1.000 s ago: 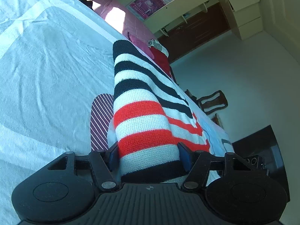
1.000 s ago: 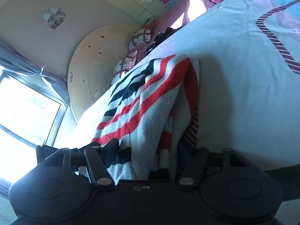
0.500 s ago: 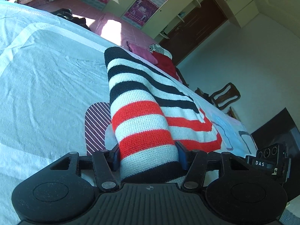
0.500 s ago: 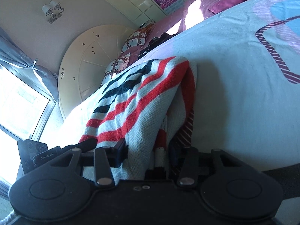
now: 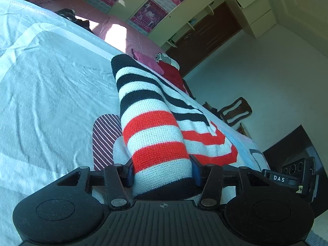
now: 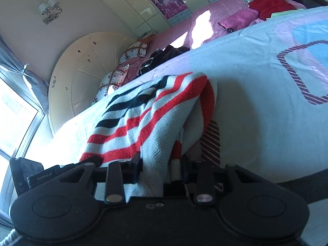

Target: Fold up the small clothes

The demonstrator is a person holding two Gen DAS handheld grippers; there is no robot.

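A knit sweater [image 5: 151, 123] with black, white and red stripes lies on the pale blue bed cover [image 5: 51, 82]. In the left wrist view, one folded end of the sweater rises straight into my left gripper [image 5: 162, 174]. Its jaws are closing, and both pads press the knit from the sides. In the right wrist view another part of the sweater [image 6: 143, 119] is bunched and lifted off the bed cover [image 6: 256, 102]. It sits between the closing jaws of my right gripper [image 6: 162, 166], with the pads squeezing the fabric. The fingertips are partly buried in cloth.
Red and pink clothes [image 6: 266, 4] are heaped at the far edge of the bed, with dark clothes [image 6: 164, 55] and patterned pillows [image 6: 133, 51] near a round headboard. A wooden chair [image 5: 235, 110] stands beyond the bed. The cover carries a maroon striped print [image 5: 104, 139].
Both grippers have narrowed on the sweater. The right one has risen a little and lifted its bunch of cloth. The left one has rolled slightly and stayed in place.
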